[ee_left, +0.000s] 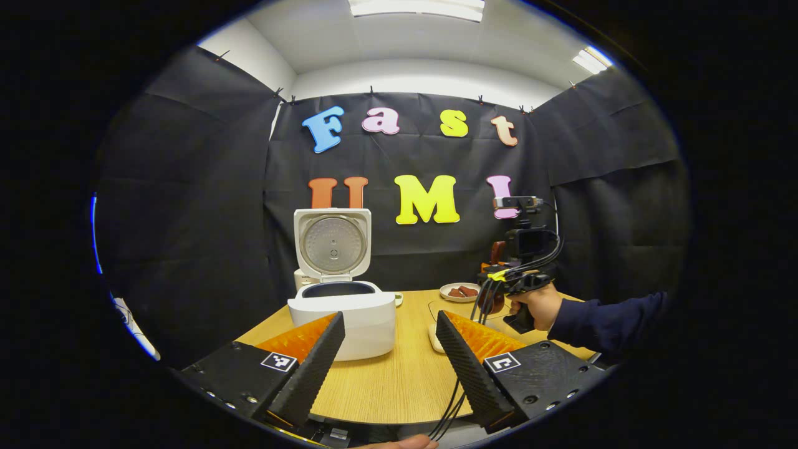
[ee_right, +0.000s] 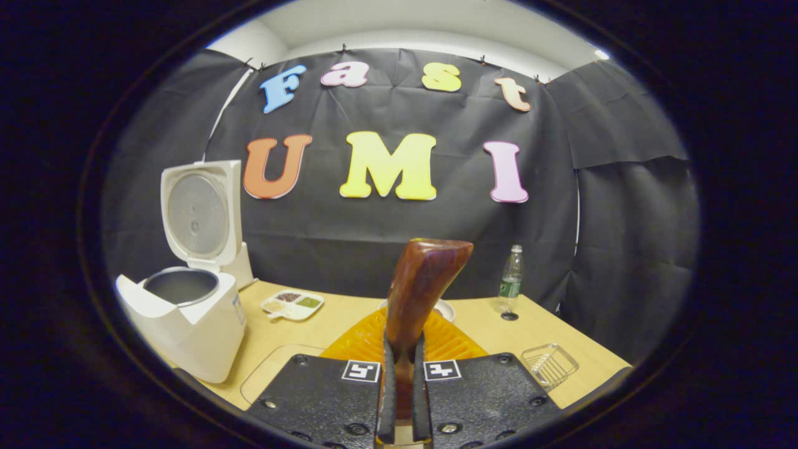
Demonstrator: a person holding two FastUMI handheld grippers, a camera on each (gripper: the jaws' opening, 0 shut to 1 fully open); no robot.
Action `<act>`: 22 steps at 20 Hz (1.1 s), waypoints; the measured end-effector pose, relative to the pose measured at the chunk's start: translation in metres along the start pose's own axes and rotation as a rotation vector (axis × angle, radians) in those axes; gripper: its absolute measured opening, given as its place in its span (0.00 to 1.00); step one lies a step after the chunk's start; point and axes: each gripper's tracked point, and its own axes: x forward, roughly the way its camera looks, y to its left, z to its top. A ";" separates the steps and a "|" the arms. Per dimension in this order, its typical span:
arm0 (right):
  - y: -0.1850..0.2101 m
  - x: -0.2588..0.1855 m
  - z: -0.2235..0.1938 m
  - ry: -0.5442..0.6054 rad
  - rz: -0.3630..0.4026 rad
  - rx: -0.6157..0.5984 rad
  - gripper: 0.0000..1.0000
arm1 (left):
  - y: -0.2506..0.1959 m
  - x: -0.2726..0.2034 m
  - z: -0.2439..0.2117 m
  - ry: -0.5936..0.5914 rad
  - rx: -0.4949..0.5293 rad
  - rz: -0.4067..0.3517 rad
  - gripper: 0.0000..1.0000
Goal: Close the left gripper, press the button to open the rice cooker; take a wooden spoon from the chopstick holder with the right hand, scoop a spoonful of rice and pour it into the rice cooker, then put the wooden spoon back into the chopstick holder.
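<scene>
The white rice cooker (ee_left: 343, 318) stands on the wooden table with its lid (ee_left: 332, 242) swung up and the dark inner pot showing. My left gripper (ee_left: 391, 315) is open in front of it, nothing between its fingers. In the right gripper view the open rice cooker (ee_right: 187, 324) sits at the left. There my right gripper (ee_right: 403, 342) is shut on a glossy brown wooden spoon (ee_right: 425, 280), whose broad end rises upright above the fingers. The left gripper view shows a hand (ee_left: 537, 305) holding that right gripper (ee_left: 520, 274) over the table's right side.
A small divided dish (ee_right: 292, 304) of grains lies behind the cooker. A plate (ee_left: 460, 291) with brown pieces sits mid-table. A plastic bottle (ee_right: 511, 277) stands at the back right, and a clear wire-like basket (ee_right: 550, 365) lies near the right edge. A flat tray outline (ee_right: 274, 368) lies in front.
</scene>
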 end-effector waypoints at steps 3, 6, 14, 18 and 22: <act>0.004 0.012 -0.033 0.083 -0.022 -0.008 0.12 | -0.005 0.002 0.000 -0.002 -0.008 -0.019 0.94; 0.005 0.018 -0.054 0.135 -0.039 0.015 0.12 | -0.008 0.003 -0.005 0.008 -0.002 -0.031 0.93; 0.077 0.007 -0.061 0.173 0.174 0.050 0.12 | -0.003 0.019 -0.004 0.052 -0.008 -0.029 0.94; 0.102 -0.002 -0.070 0.262 0.307 0.071 0.13 | 0.011 0.041 0.014 0.033 -0.015 -0.007 0.94; 0.102 0.002 -0.076 0.405 0.427 0.240 0.12 | 0.021 0.066 0.029 0.036 -0.030 0.015 0.94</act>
